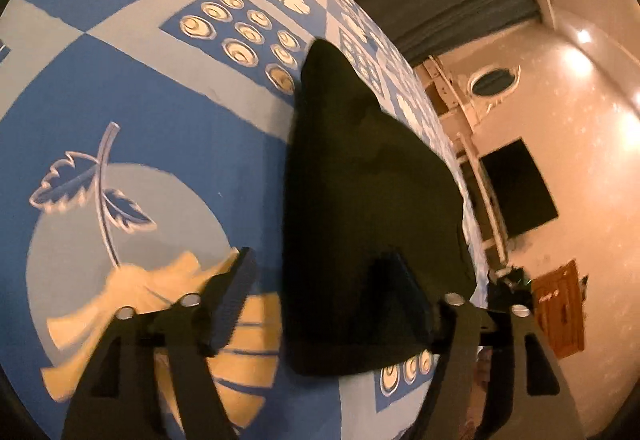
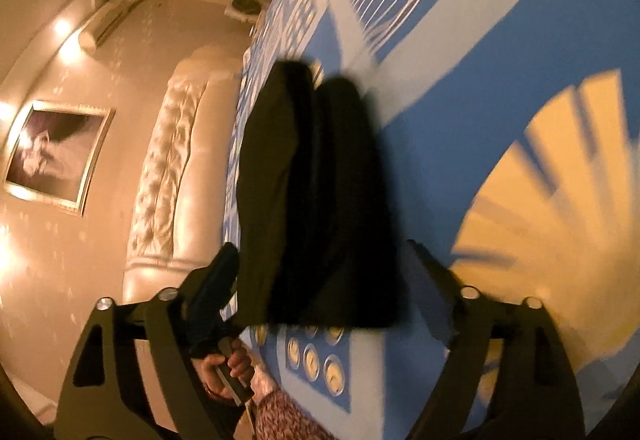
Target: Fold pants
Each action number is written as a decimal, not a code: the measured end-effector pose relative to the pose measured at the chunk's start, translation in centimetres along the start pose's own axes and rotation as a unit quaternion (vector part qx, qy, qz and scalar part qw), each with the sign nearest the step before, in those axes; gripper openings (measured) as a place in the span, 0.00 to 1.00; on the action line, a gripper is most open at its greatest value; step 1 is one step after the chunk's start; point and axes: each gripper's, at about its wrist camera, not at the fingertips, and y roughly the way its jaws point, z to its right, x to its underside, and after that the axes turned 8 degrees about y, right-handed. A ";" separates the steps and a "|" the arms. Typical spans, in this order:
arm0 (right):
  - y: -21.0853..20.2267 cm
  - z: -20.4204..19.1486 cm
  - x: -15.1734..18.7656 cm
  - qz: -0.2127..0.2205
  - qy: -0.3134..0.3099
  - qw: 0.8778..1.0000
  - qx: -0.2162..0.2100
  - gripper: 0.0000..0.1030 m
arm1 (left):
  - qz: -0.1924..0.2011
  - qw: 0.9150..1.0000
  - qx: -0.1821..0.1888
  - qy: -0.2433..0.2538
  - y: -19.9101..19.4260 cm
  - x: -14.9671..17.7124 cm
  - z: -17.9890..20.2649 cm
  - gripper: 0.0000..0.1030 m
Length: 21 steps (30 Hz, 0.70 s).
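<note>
Two Claws Spread Wide at the Edge of the Folded Pants

Left gripper: the jaws stand wide apart and clamp nothing. The dark pants lie between the two fingers and stretch away ahead of the claw, narrowing toward the far end. The near edge of the cloth falls roughly level with the fingertips. The right-hand finger is seen against the dark cloth; whether it touches cannot be determined. The left-hand finger stands apart from the garment, over the blue patterned bedsheet.

Right gripper: the jaws stand wide apart and clamp nothing. The pants lie ahead of the claw between the fingers, in two dark lengthwise lobes side by side. The left-hand finger sits just beside the garment's edge. The bedsheet extends ahead and to the right of the claw. A hand grips a handle below the left-hand finger.
</note>
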 end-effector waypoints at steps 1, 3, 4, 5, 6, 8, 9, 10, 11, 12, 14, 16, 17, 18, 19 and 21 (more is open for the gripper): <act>0.2 -0.4 0.3 0.010 -0.008 1.000 0.011 0.82 | 0.001 1.000 -0.008 0.008 0.1 0.1 0.3 0.68; 0.7 -0.4 0.6 0.011 -0.007 1.000 0.021 0.61 | 0.006 1.000 -0.011 0.017 0.5 0.2 0.7 0.68; 0.9 0.1 0.7 0.014 0.003 0.999 0.039 0.45 | 0.009 1.000 -0.013 0.017 0.7 0.2 0.6 0.68; 0.8 0.6 0.7 0.014 0.013 0.999 0.033 0.42 | 0.011 1.000 -0.014 0.019 0.9 0.3 0.6 0.63; 0.5 1.3 0.7 0.012 0.024 1.000 0.013 0.37 | 0.012 1.000 -0.012 0.023 1.0 0.5 0.6 0.58; 0.3 1.9 0.7 0.007 0.032 0.999 -0.006 0.33 | 0.009 0.999 -0.004 0.033 1.3 0.8 0.7 0.51; 0.3 2.0 0.6 0.006 0.029 1.000 -0.009 0.31 | 0.010 0.999 -0.003 0.036 1.4 0.9 0.7 0.50; 0.4 2.1 0.7 0.006 0.027 1.000 -0.011 0.31 | 0.011 0.999 -0.003 0.037 1.4 1.0 0.6 0.50; 0.5 2.0 0.7 0.006 0.026 1.000 -0.012 0.31 | 0.011 0.999 -0.002 0.038 1.5 1.0 0.5 0.49; 0.5 2.1 0.7 0.006 0.025 1.000 -0.014 0.31 | 0.011 0.999 -0.001 0.038 1.6 0.9 0.4 0.49; 0.6 2.3 0.7 0.004 0.023 1.000 -0.019 0.31 | 0.011 0.999 0.000 0.037 1.7 0.8 0.3 0.49; 0.5 2.3 0.7 -0.002 0.022 0.999 -0.030 0.32 | 0.012 0.999 0.000 0.037 1.6 1.0 0.3 0.51; 0.3 2.1 0.7 -0.002 0.020 0.999 -0.030 0.33 | 0.014 0.999 0.003 0.034 1.5 1.0 0.3 0.54; 0.1 1.7 1.0 0.000 0.012 1.000 -0.018 0.35 | 0.017 0.999 0.003 0.027 1.2 1.2 0.4 0.56; -0.2 1.5 1.1 0.003 0.005 1.000 -0.007 0.39 | 0.018 1.000 0.003 0.024 1.2 1.3 0.4 0.64; -0.7 0.7 2.0 0.011 -0.017 0.999 0.025 0.48 | 0.019 0.999 -0.010 0.037 0.9 1.6 1.4 0.80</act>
